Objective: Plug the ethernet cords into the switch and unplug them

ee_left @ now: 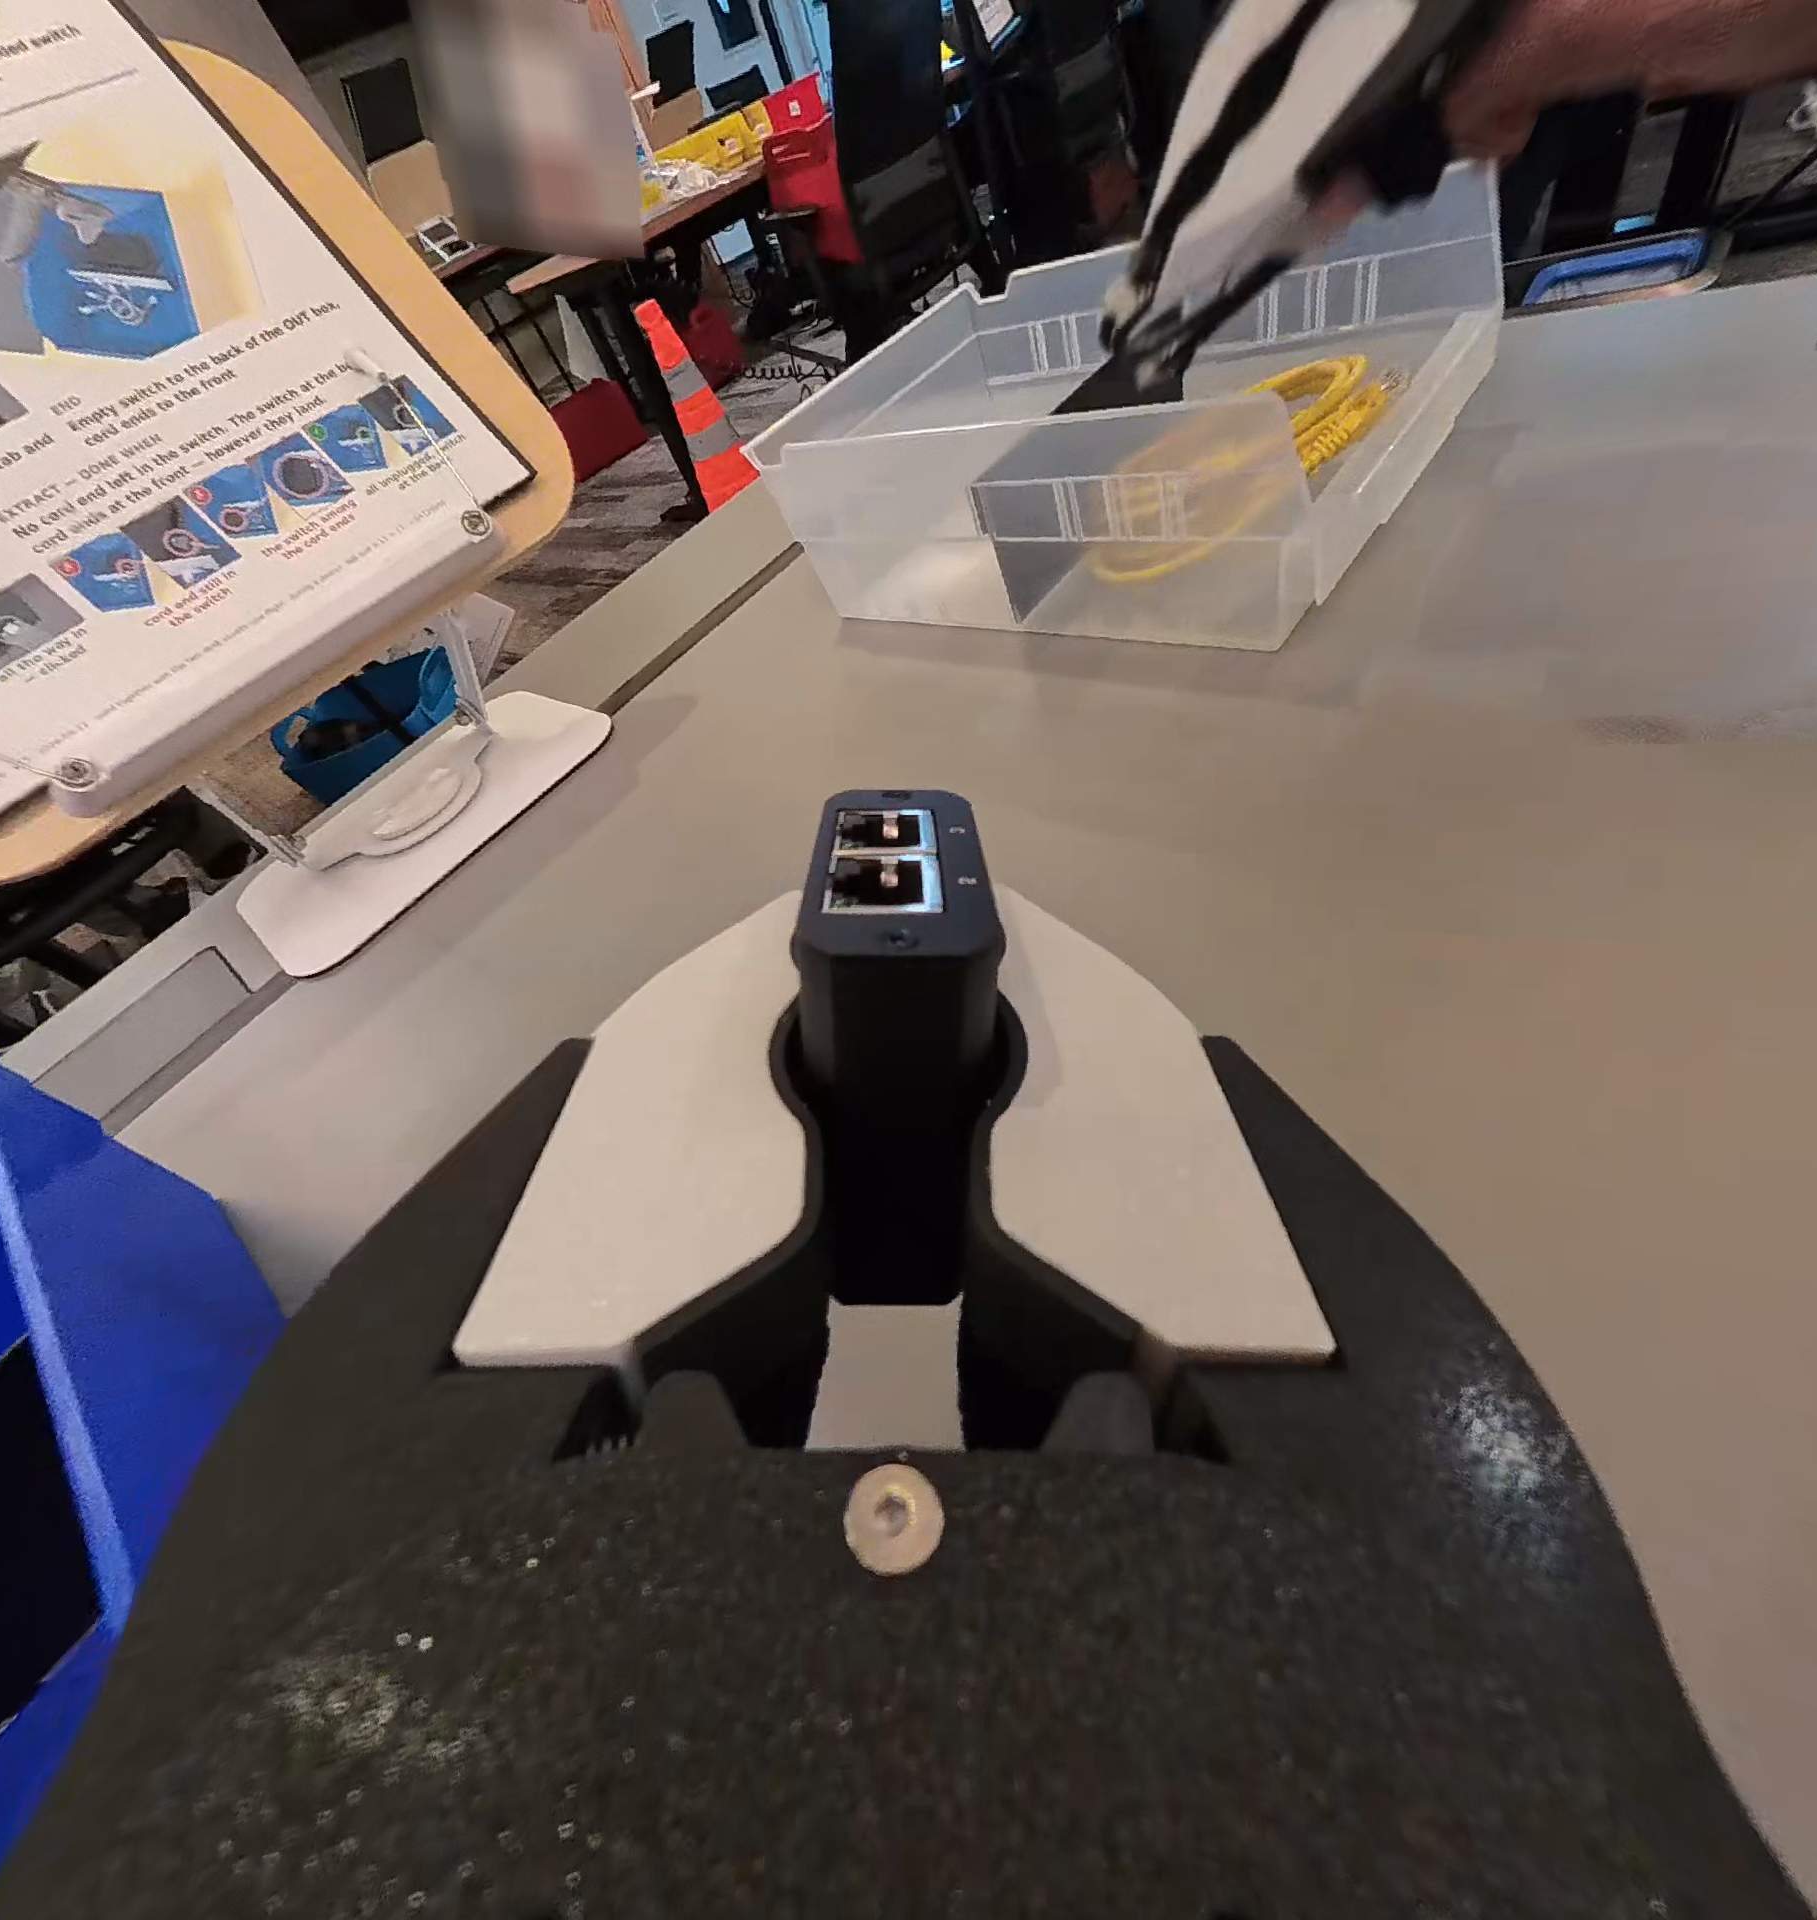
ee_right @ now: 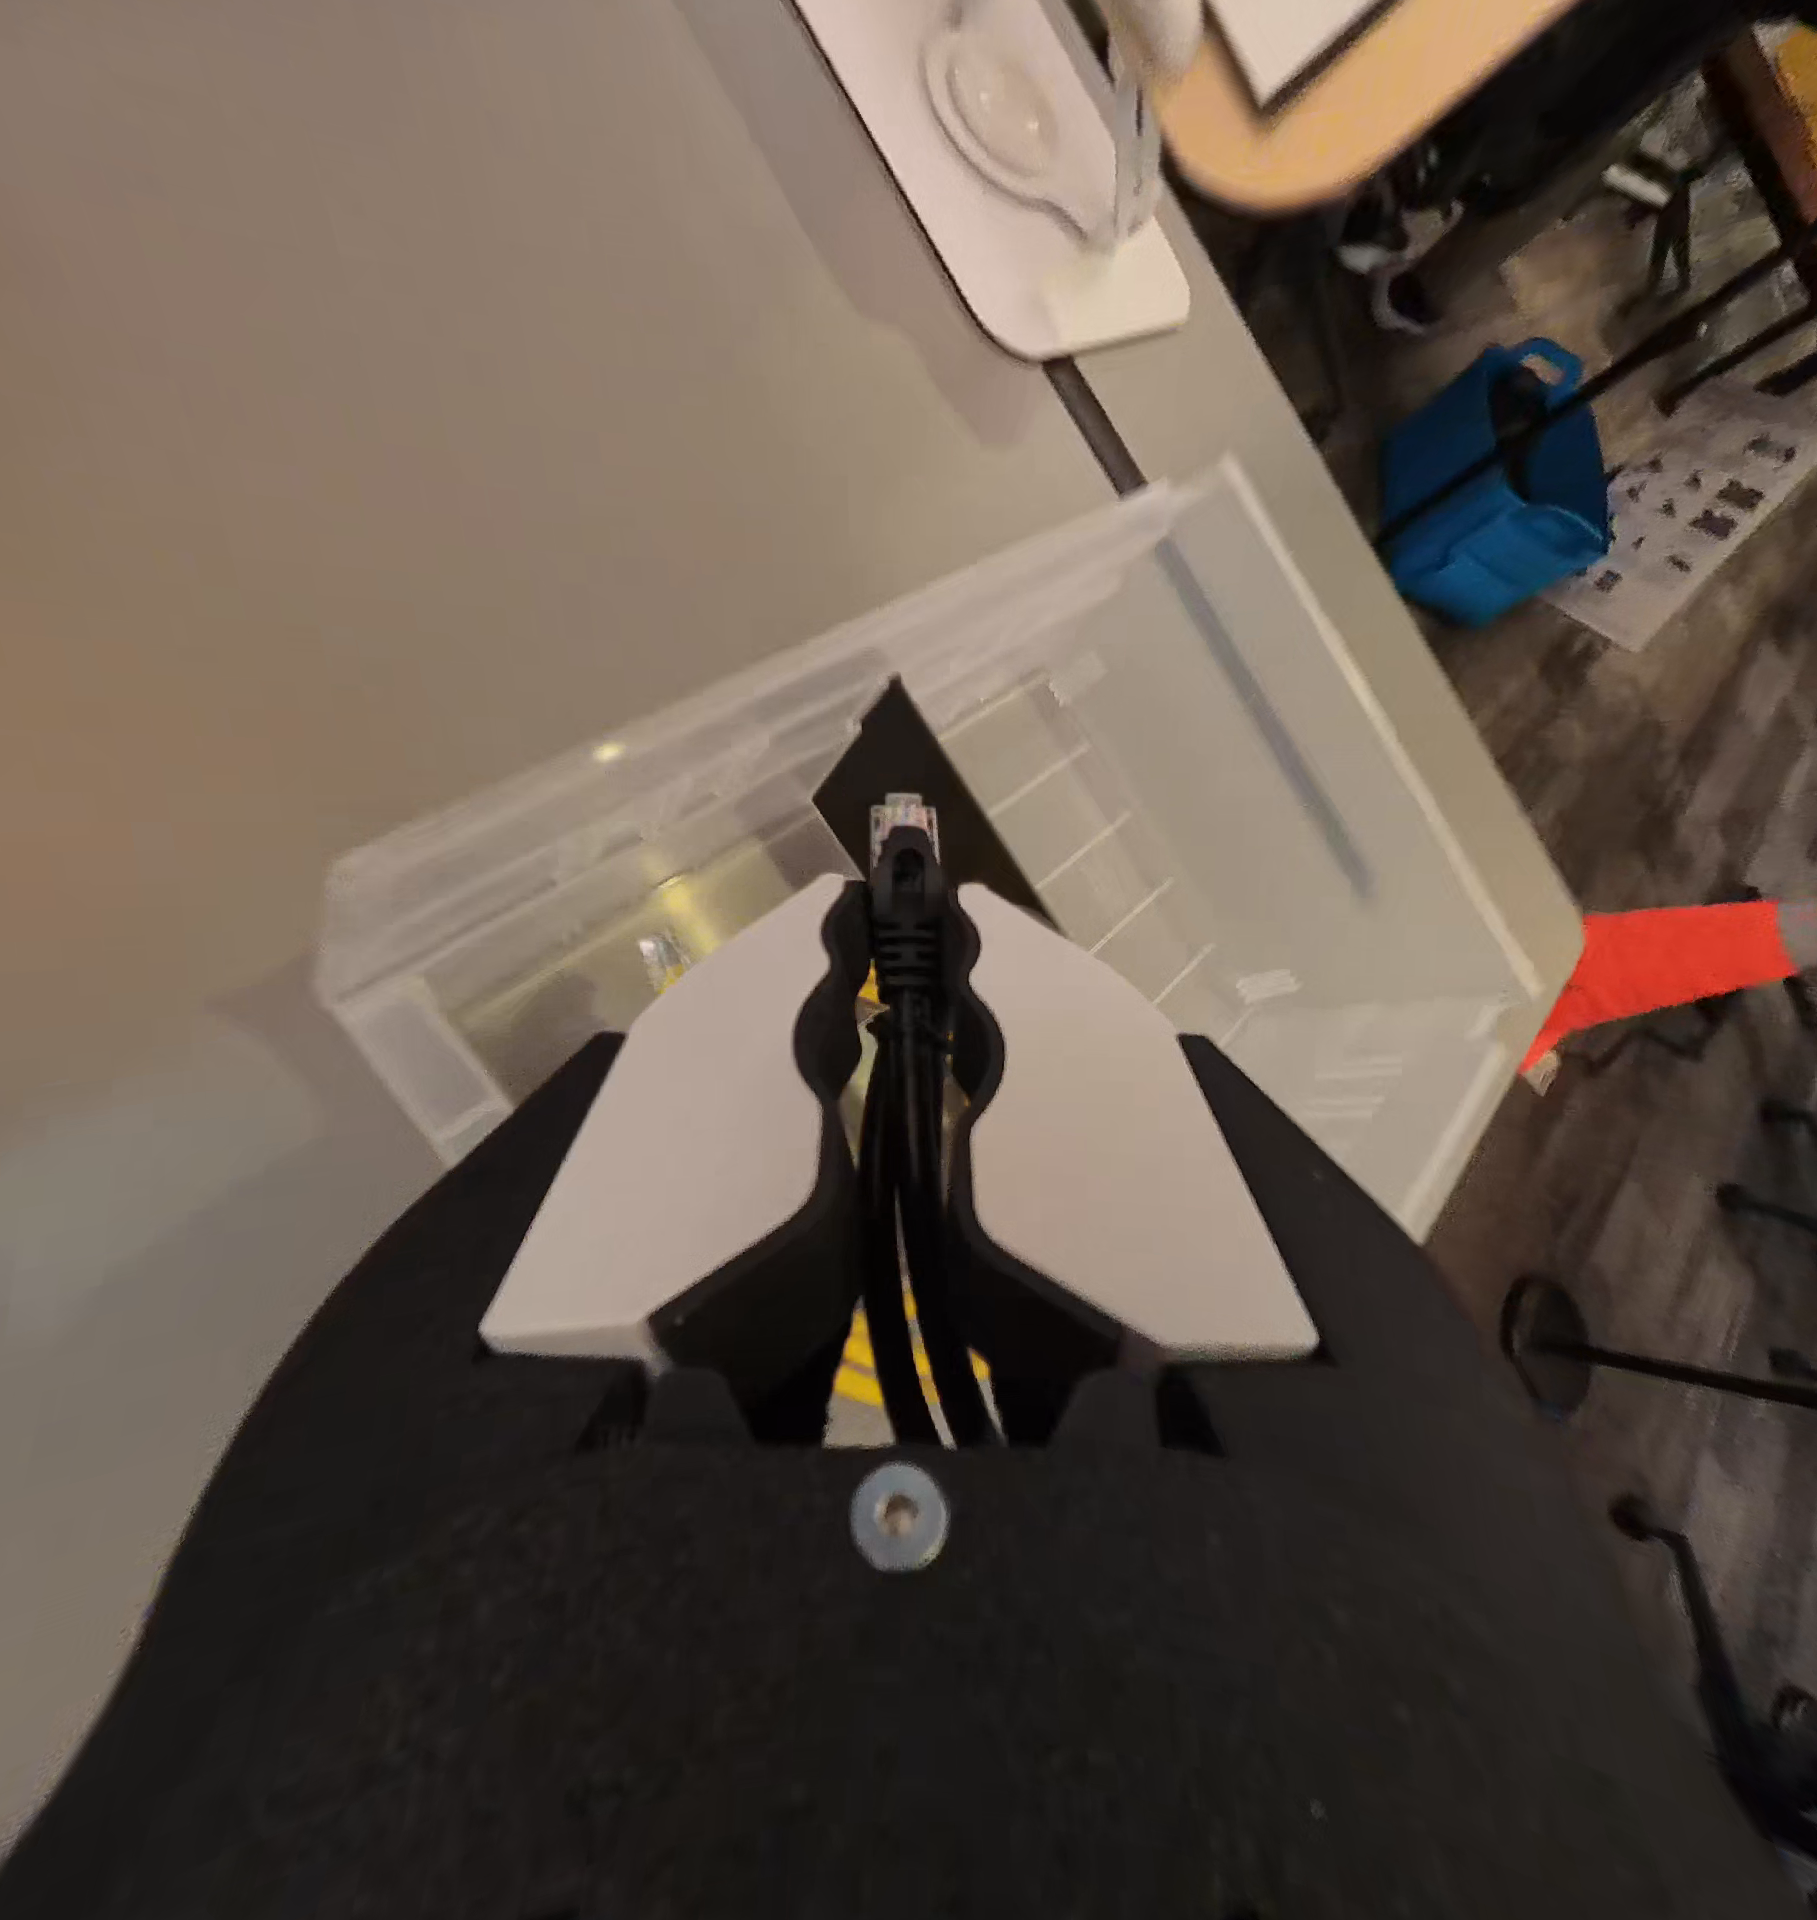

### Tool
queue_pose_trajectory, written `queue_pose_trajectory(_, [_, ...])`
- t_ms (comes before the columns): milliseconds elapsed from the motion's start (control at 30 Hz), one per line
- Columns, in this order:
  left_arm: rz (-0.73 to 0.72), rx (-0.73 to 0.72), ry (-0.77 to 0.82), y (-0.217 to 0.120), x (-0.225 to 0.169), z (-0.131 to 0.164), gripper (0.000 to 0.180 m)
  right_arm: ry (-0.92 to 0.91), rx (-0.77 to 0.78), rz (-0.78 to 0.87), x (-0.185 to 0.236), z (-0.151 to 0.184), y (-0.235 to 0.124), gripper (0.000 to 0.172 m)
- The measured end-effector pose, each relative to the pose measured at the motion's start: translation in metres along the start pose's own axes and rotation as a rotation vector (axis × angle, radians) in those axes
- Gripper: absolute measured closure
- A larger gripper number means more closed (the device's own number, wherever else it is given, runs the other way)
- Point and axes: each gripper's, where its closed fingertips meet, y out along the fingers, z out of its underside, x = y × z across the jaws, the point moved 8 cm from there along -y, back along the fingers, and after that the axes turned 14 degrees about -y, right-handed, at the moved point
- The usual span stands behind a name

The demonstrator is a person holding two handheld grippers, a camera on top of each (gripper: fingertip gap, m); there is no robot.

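Left claw (ee_left: 899, 997) clamped on black switch (ee_left: 896, 1039), two empty ports facing forward, above grey bench (ee_left: 1299, 883). Right claw (ee_right: 904, 935) closed on black ethernet cord (ee_right: 909, 1039), plug protruding, over clear bin (ee_right: 1247, 727) holding yellow cords (ee_left: 1299, 416).

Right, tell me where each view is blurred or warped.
Left wrist view: the switch is sharp, the right gripper over the clear bin is motion-smeared, and the table edge bows from the wide lens. Right wrist view: the black ethernet cord is fairly crisp, the clear bin and floor smeared.
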Motion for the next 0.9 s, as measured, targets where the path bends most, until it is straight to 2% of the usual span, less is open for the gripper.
queue_pose_trajectory(100, [0.044, -0.003, -0.064, -0.001, 0.0, 0.0, 0.155, 0.098, 0.038, -0.062, 0.014, 0.02, 0.029, 0.159])
queue_pose_trajectory(167, [0.088, -0.017, -0.117, -0.002, 0.002, -0.001, 0.155, 0.177, -0.003, -0.125, 0.02, 0.021, 0.036, 0.156])
queue_pose_trajectory(233, [0.15, -0.043, -0.186, -0.003, 0.004, -0.002, 0.155, 0.252, 0.011, -0.144, 0.019, 0.02, 0.035, 0.137])
queue_pose_trajectory(300, [0.214, -0.101, -0.229, -0.006, 0.007, -0.004, 0.155, 0.321, -0.037, -0.148, 0.017, 0.01, 0.024, 0.134])
queue_pose_trajectory(400, [0.291, -0.189, -0.208, -0.01, 0.007, -0.006, 0.155, 0.45, -0.238, -0.18, 0.019, -0.027, -0.003, 0.134])
queue_pose_trajectory(433, [0.311, -0.223, -0.186, -0.011, 0.006, -0.006, 0.155, 0.505, -0.35, -0.242, 0.025, -0.046, -0.011, 0.135])
queue_pose_trajectory(500, [0.335, -0.282, -0.13, -0.014, 0.003, -0.007, 0.155, 0.63, -0.596, -0.468, 0.048, -0.088, -0.016, 0.132])
queue_pose_trajectory(533, [0.347, -0.302, -0.103, -0.015, 0.0, -0.008, 0.155, 0.692, -0.67, -0.6, 0.063, -0.108, -0.011, 0.122])
queue_pose_trajectory(567, [0.36, -0.317, -0.076, -0.016, -0.003, -0.009, 0.155, 0.749, -0.706, -0.739, 0.08, -0.125, -0.002, 0.106])
queue_pose_trajectory(633, [0.355, -0.334, -0.015, -0.018, -0.008, -0.011, 0.155, 0.853, -0.734, -1.023, 0.115, -0.155, 0.018, 0.077])
queue_pose_trajectory(733, [0.334, -0.308, 0.07, -0.019, -0.015, -0.01, 0.155, 0.935, -0.697, -1.317, 0.159, -0.183, 0.044, 0.064])
queue_pose_trajectory(800, [0.309, -0.276, 0.127, -0.017, -0.018, -0.007, 0.155, 0.967, -0.686, -1.425, 0.177, -0.194, 0.053, 0.063])
queue_pose_trajectory(900, [0.29, -0.237, 0.197, -0.014, -0.024, -0.003, 0.155, 0.965, -0.697, -1.456, 0.183, -0.198, 0.057, 0.073])
